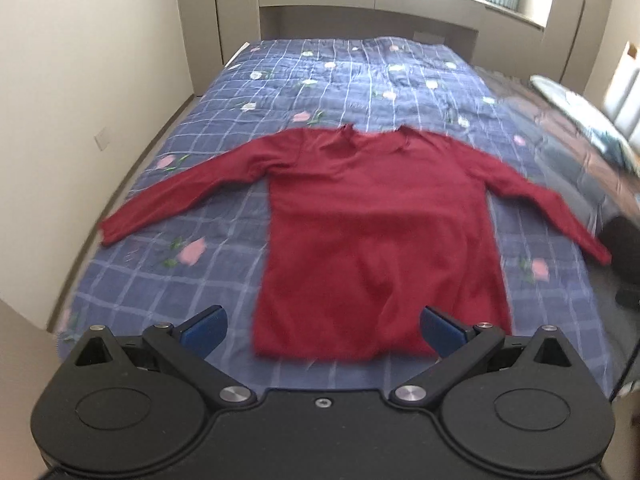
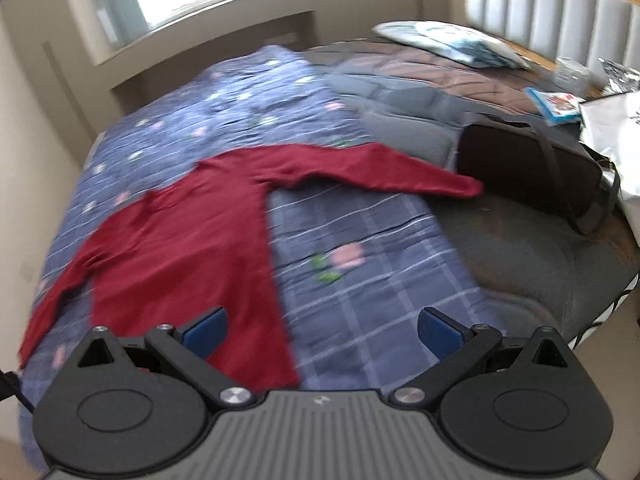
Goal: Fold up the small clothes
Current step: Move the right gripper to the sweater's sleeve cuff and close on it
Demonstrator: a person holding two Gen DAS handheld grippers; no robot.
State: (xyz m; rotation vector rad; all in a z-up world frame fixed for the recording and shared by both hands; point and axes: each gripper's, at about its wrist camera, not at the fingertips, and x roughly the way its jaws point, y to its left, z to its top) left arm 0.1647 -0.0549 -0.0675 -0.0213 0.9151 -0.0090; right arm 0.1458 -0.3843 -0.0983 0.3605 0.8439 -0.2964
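A dark red long-sleeved top (image 1: pixel 376 232) lies flat on the bed, collar away from me, both sleeves spread out to the sides. My left gripper (image 1: pixel 322 330) is open and empty, just above the top's hem. In the right wrist view the red top (image 2: pixel 192 248) lies to the left, one sleeve reaching right toward a bag. My right gripper (image 2: pixel 322 330) is open and empty, over the hem's right corner and the quilt beside it.
A blue checked floral quilt (image 1: pixel 320 88) covers the bed. A dark brown bag (image 2: pixel 528 164) sits at the right sleeve's end. A pillow (image 2: pixel 452 42), a padded headboard (image 2: pixel 560 12) and loose items lie at the far right. A wall runs along the left.
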